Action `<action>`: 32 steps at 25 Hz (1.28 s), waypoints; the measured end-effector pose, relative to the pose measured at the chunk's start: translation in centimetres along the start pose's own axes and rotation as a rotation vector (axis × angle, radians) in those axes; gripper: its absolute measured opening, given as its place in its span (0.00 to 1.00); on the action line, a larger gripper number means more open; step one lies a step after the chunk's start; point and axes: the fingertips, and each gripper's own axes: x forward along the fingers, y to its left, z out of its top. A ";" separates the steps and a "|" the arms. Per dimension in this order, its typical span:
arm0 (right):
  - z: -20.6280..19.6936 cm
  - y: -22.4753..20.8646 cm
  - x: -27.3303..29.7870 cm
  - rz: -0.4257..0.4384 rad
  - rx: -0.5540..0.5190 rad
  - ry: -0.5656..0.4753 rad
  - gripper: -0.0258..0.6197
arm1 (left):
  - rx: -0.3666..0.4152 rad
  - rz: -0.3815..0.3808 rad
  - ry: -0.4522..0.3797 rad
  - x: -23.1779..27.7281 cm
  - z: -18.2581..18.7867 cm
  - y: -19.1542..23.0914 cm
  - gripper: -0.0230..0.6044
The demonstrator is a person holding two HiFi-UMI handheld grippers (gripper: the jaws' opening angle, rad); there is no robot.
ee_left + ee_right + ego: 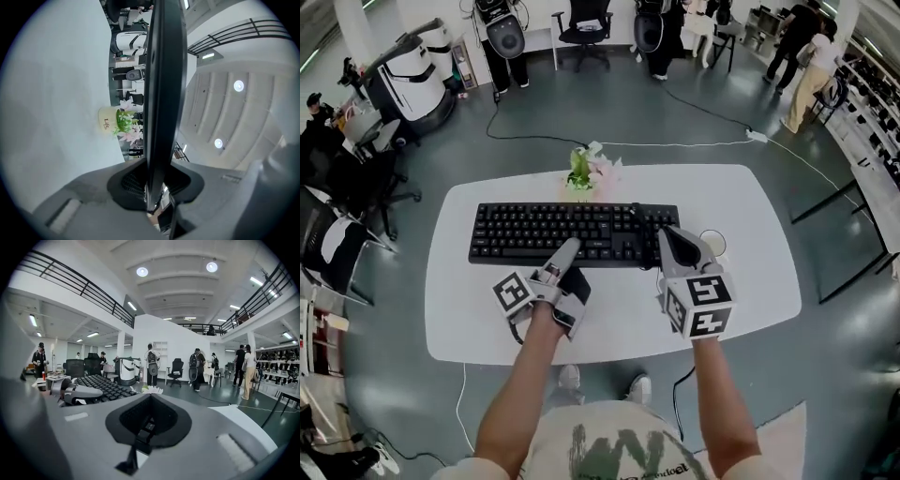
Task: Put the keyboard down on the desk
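A black keyboard (553, 232) lies flat and level across the middle of the white desk (750, 281); whether it rests on the top I cannot tell. My left gripper (567, 249) is shut on its near long edge. In the left gripper view, which is rolled on its side, the keyboard's edge (164, 93) runs straight out from between the jaws of the left gripper (154, 180). My right gripper (669, 242) hovers by the keyboard's right end, jaws together, nothing in them. From the right gripper (149, 405) view the keyboard (103, 385) lies off to the left.
A small pot of pink and white flowers (584, 176) stands at the desk's far edge, just behind the keyboard. A small white round thing (713, 244) sits right of the keyboard. Office chairs (337, 244), machines and standing people (811, 75) ring the desk.
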 end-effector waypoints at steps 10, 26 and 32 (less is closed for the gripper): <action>-0.9 -1.3 -0.3 0.095 -0.004 0.005 0.04 | -0.011 -0.004 -0.065 -0.2 -2.6 0.9 0.18; -5.5 -0.1 1.3 0.148 -0.001 0.093 0.04 | -0.062 0.046 -0.115 -1.1 -3.2 7.3 0.18; -6.9 0.8 2.1 0.164 0.001 0.124 0.04 | -0.084 0.084 -0.104 -1.5 -3.1 9.7 0.18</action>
